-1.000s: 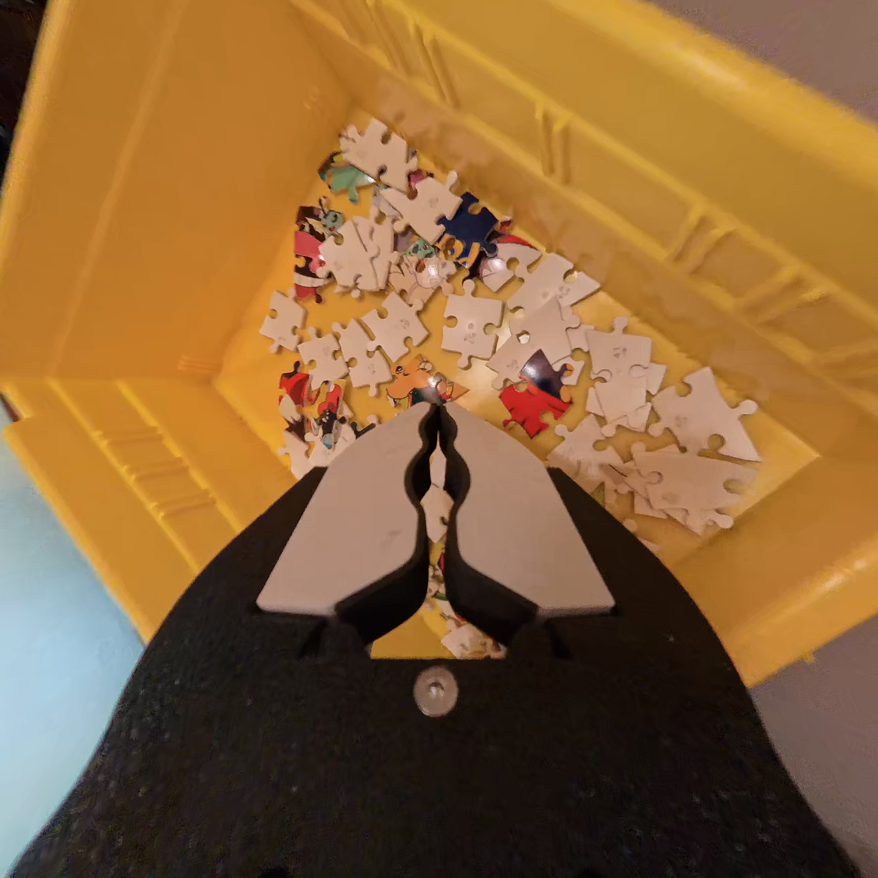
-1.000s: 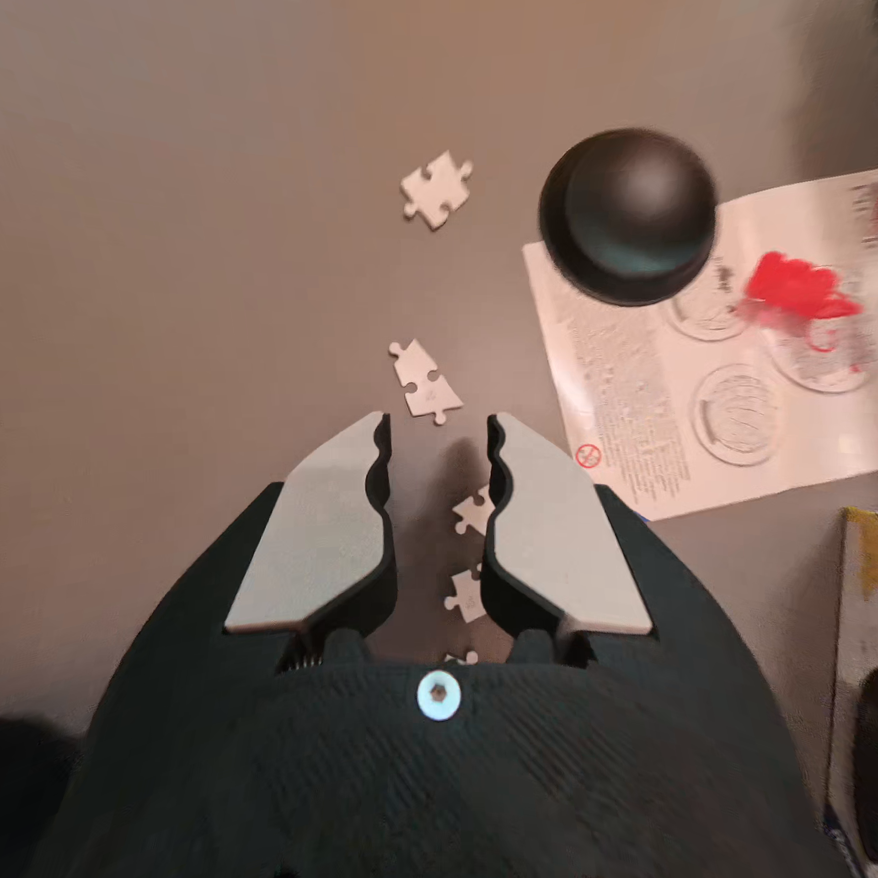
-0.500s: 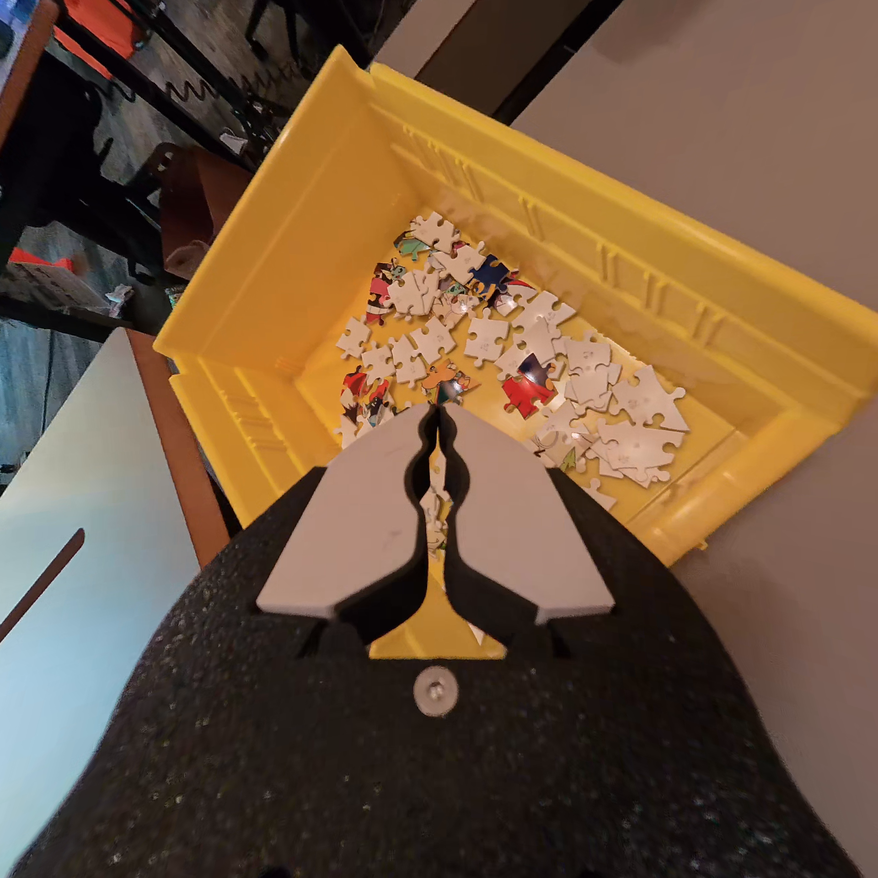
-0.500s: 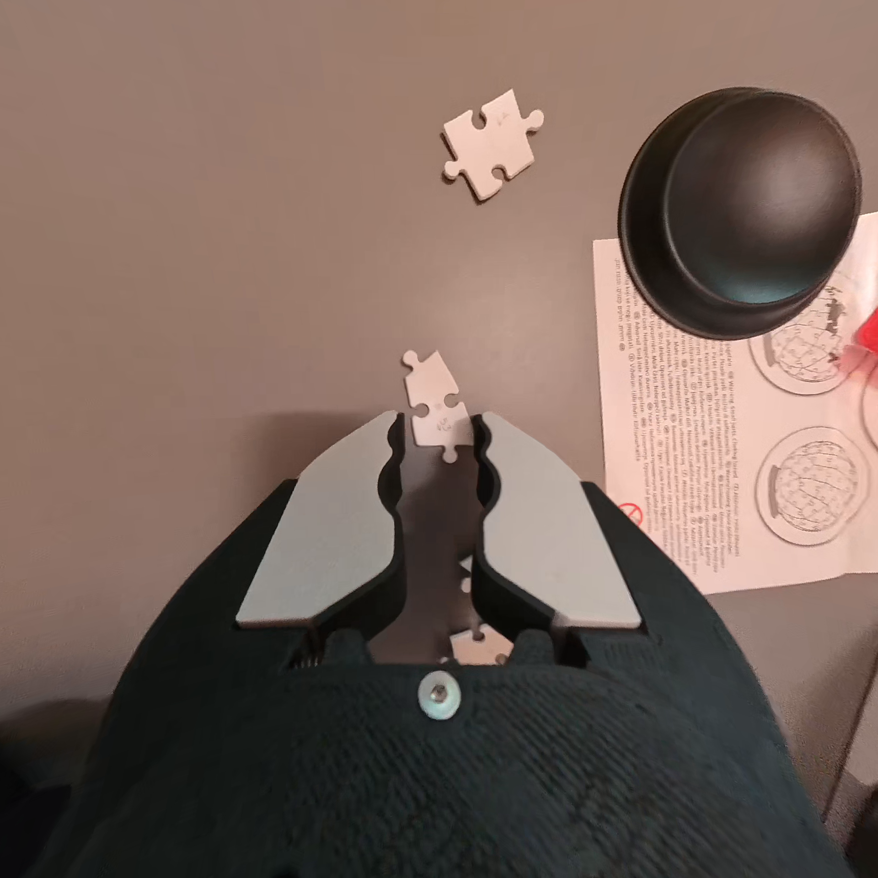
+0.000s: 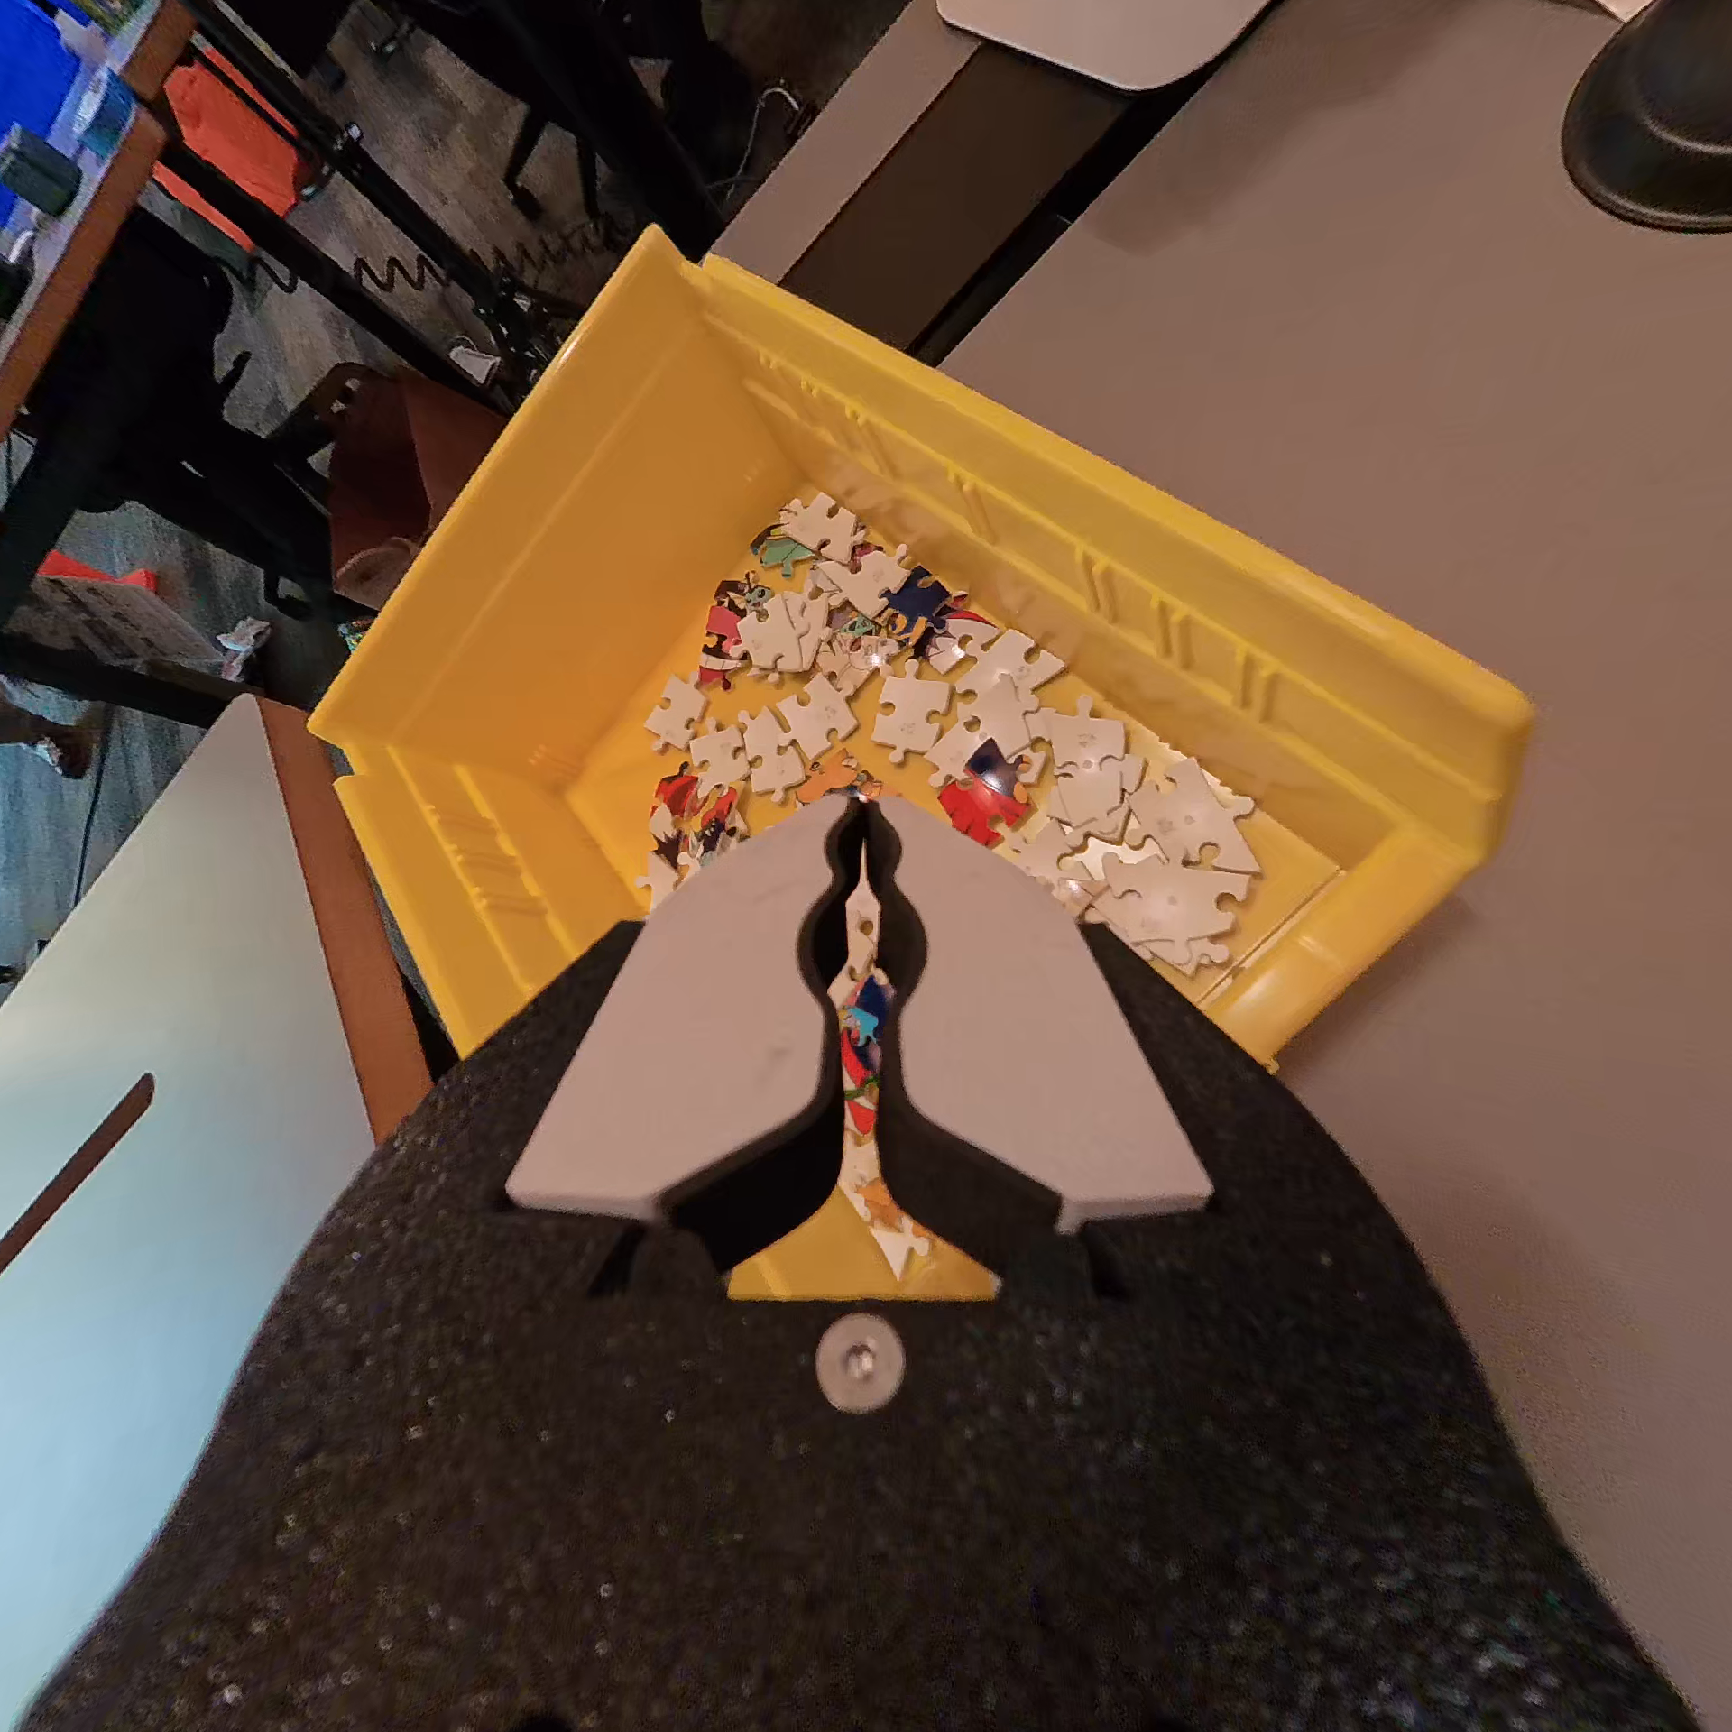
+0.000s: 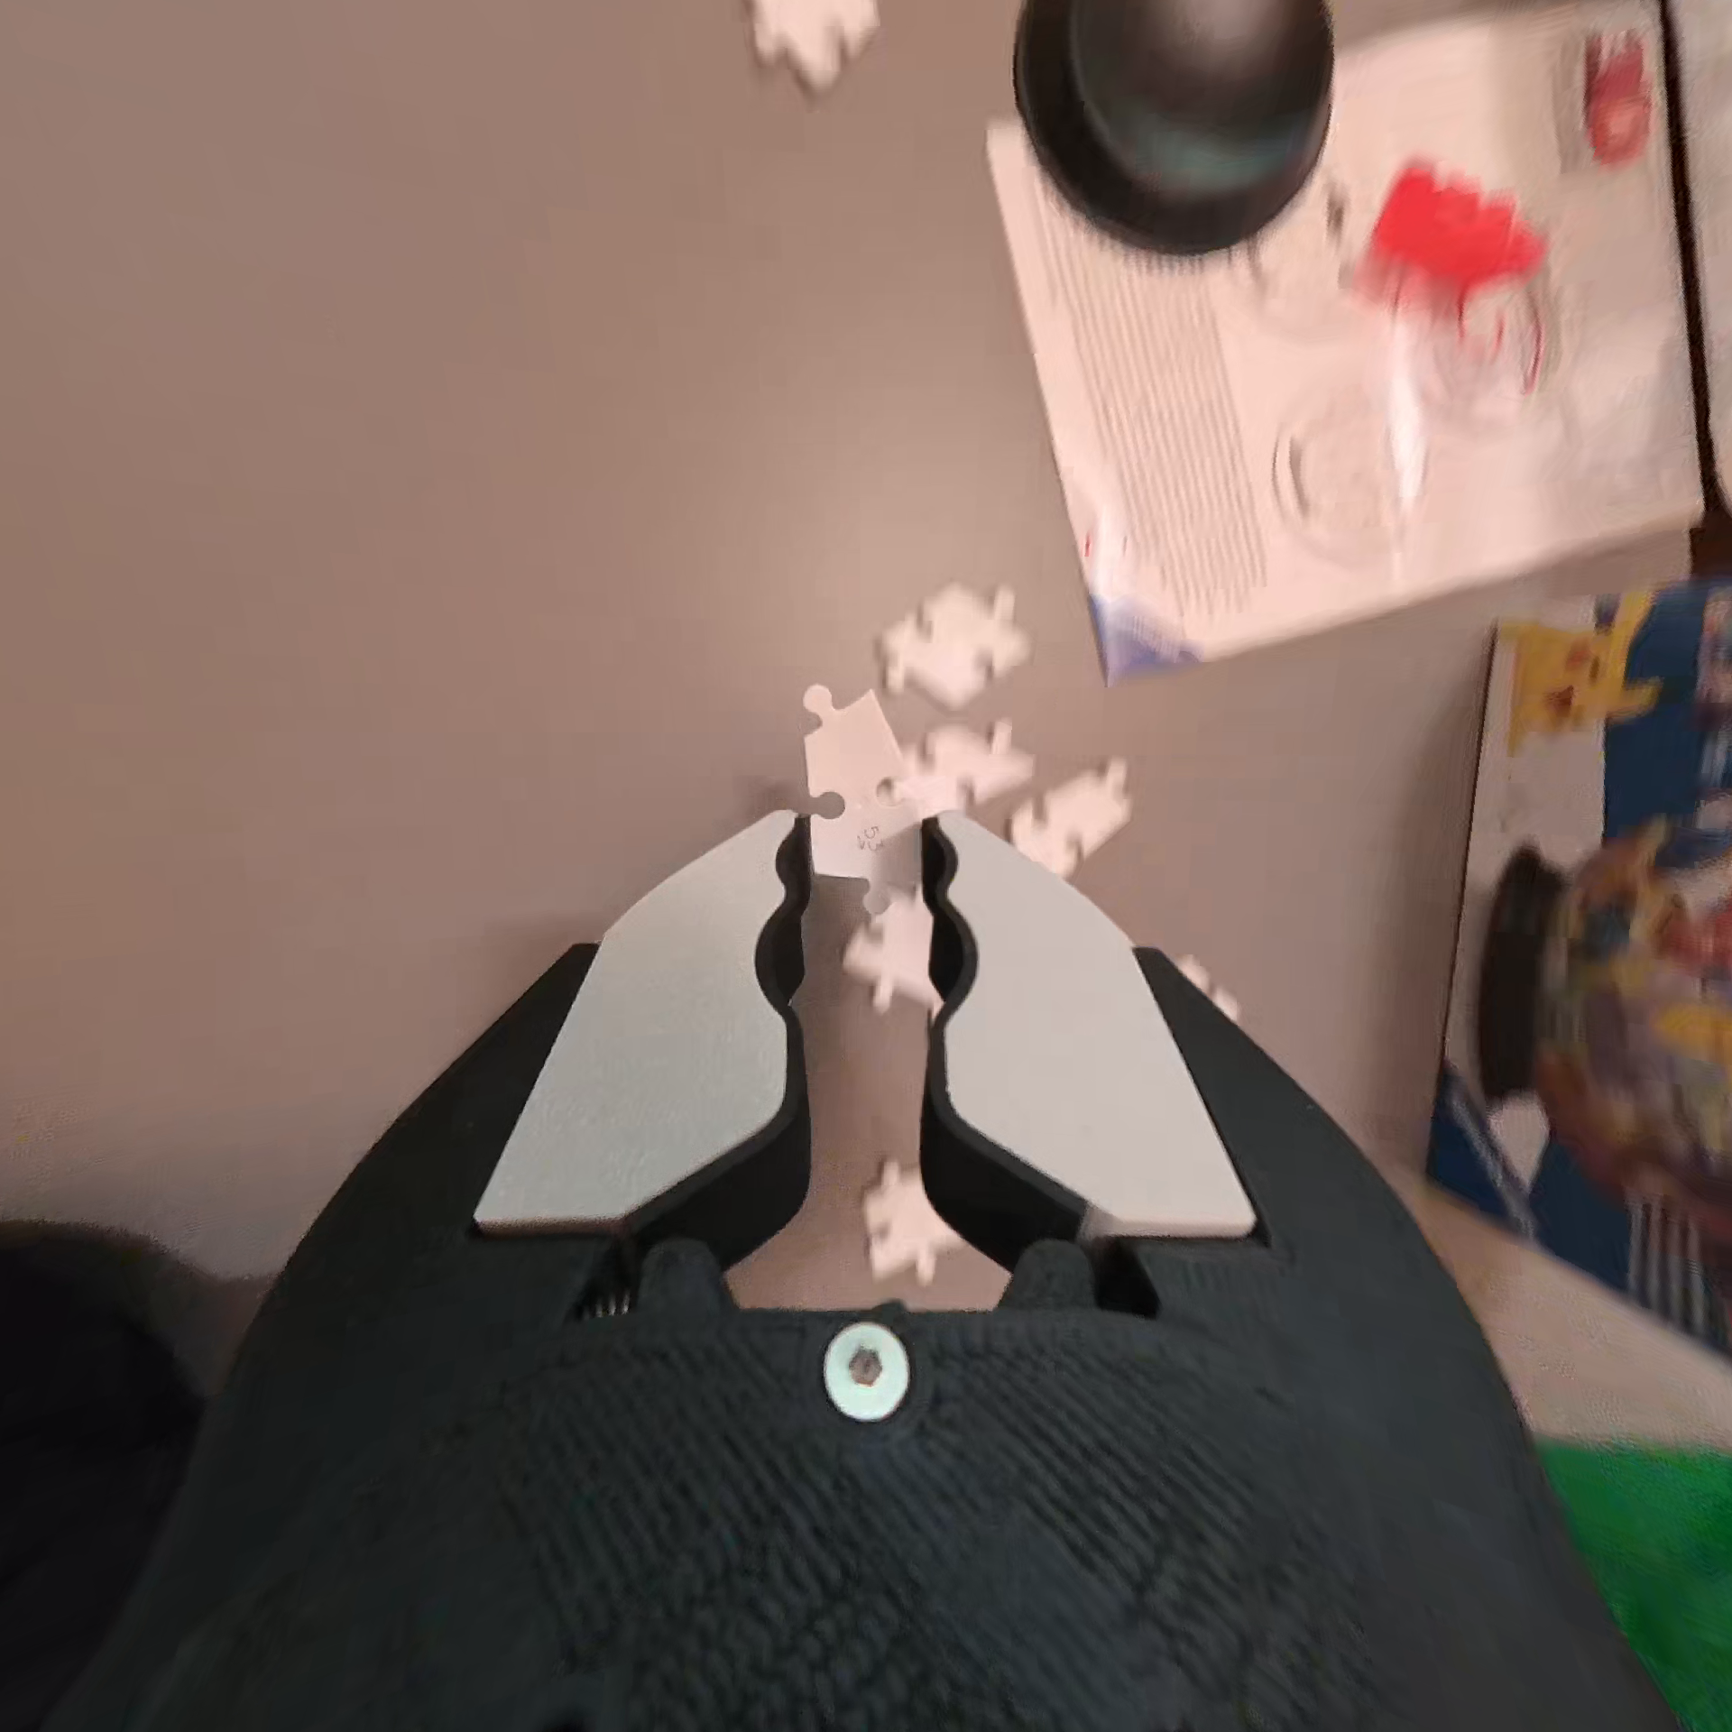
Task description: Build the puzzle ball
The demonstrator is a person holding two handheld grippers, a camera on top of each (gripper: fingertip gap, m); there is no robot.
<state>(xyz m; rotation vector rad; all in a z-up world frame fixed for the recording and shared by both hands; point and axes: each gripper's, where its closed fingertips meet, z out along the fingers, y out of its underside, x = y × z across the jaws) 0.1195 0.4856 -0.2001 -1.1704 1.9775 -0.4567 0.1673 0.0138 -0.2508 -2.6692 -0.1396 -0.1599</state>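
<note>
My left gripper (image 5: 862,808) is shut on a colourful puzzle piece (image 5: 860,1026) held edge-on between its fingers, high above the yellow bin (image 5: 562,562). The bin holds several loose puzzle pieces (image 5: 914,705), most of them white side up. My right gripper (image 6: 862,829) is shut on a white puzzle piece (image 6: 843,750) that sticks up past its fingertips, above the grey table. This piece is sharp while the table behind it is blurred. Several more white pieces (image 6: 956,647) lie on the table beyond and under the right gripper.
A black dome stand (image 6: 1172,112) sits on a white instruction sheet (image 6: 1218,422) at the far right; it also shows in the left wrist view (image 5: 1659,122). The colourful puzzle box (image 6: 1612,937) stands at the right. The bin sits near the table's left edge.
My left gripper rose out of the bin with its piece, so the bin looks smaller. My right gripper closed on the white piece and lifted it off the table.
</note>
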